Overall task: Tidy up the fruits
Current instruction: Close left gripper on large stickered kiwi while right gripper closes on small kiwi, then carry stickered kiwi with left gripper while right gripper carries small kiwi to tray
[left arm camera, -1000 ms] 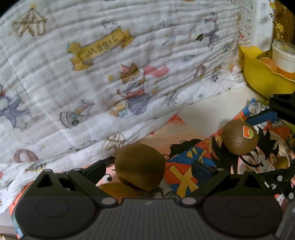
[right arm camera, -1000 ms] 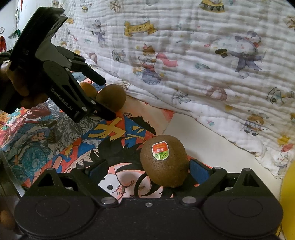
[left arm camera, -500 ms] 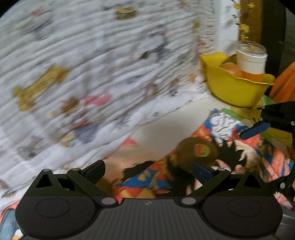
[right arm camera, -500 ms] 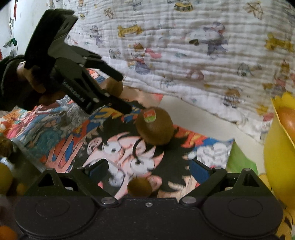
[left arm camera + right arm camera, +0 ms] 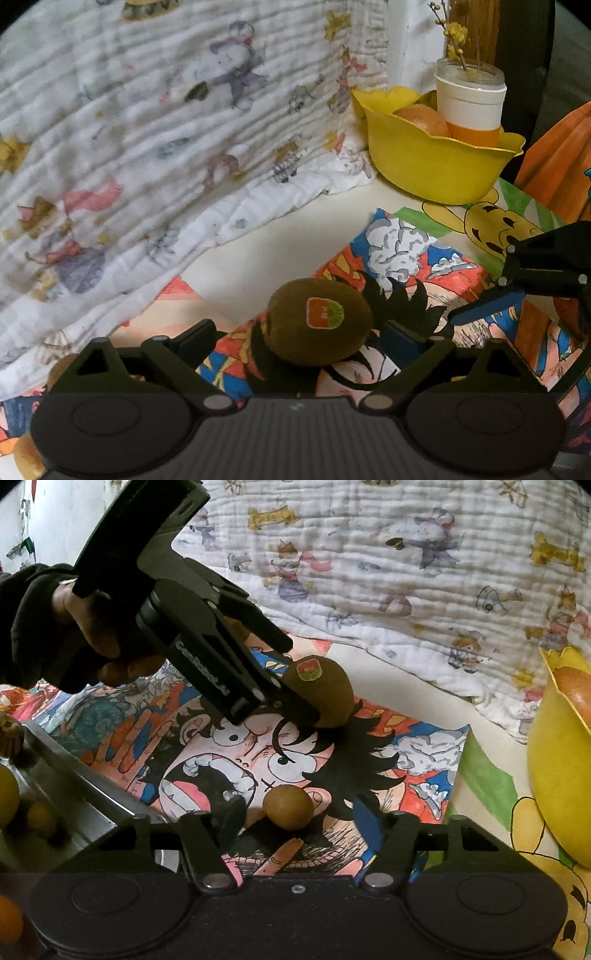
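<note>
A brown kiwi [image 5: 317,328] with a red-green sticker lies on the cartoon-print mat [image 5: 413,254]. It sits between the fingers of my left gripper [image 5: 299,336], whose jaws are closing; the pads stand clear of its skin. The right wrist view shows that same kiwi [image 5: 325,698] and the left gripper [image 5: 299,679] around it, held by a hand in a dark sleeve. A small round brown fruit [image 5: 288,806] sits between the fingers of my right gripper [image 5: 301,819]. Those jaws are closing too, with gaps on both sides of the fruit.
A yellow bowl [image 5: 436,170] at the back right holds an orange fruit [image 5: 421,118] and a white cup [image 5: 469,107]. A printed blanket [image 5: 147,129] rises behind the mat. A metal tray [image 5: 74,775] with several small fruits stands at the left. More kiwis [image 5: 59,369] lie low left.
My left gripper swung right from two plain kiwis to the stickered kiwi. My right gripper drew back from that kiwi to the small brown fruit, and its jaws narrowed.
</note>
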### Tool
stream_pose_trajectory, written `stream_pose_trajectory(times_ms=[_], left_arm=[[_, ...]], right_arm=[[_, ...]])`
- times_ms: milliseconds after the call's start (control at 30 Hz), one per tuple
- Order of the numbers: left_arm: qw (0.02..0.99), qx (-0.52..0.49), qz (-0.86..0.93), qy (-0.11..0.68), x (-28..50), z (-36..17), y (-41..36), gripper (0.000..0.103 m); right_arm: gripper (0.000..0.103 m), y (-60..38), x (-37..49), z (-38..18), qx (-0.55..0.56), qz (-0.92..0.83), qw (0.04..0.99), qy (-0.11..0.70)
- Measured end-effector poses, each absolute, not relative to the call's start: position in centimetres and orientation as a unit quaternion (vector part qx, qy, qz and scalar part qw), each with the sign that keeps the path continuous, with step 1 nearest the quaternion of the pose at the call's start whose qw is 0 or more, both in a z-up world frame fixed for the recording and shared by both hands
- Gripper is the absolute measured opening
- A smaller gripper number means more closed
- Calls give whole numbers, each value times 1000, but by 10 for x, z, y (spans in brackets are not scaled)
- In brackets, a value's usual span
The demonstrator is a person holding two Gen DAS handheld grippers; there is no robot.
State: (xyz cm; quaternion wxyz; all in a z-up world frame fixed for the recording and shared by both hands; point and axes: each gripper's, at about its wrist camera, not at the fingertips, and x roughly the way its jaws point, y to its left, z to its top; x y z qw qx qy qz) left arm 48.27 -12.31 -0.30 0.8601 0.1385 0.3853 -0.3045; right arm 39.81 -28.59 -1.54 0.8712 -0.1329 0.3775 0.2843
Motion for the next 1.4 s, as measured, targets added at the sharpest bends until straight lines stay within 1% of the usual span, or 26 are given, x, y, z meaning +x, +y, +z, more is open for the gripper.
stream_pose_trajectory(times_ms=[67,133,167,233,367,433,667,967,1400], left_arm=[[859,135,-304,390,484,-4,-125,93],[858,131,-302,395,486,-6,-127,89],[858,129,-301,396,487,-6,-128,88],[857,124,-302,399,489,-7,-130,83],[857,112,-299,405,491,-10,-132,77],[856,105,-301,408,492,-10,-134,70],[862,83,-280,415,492,-10,-133,67],[869,67,-265,412,472,0,-120,67],[879,40,-281,383,400,38,-82,67]], right_arm=[[57,-286,399,-16,-134,283,872,377],[49,-286,398,-16,-134,284,872,375],[48,-286,398,-16,-133,284,873,374],[42,-285,397,-16,-134,285,873,373],[35,-284,395,-16,-135,290,872,371],[32,-283,395,-16,-136,291,872,369],[32,-282,395,-15,-131,287,877,362],[32,-284,380,-4,-120,295,882,347],[32,-274,321,18,-121,324,881,323]])
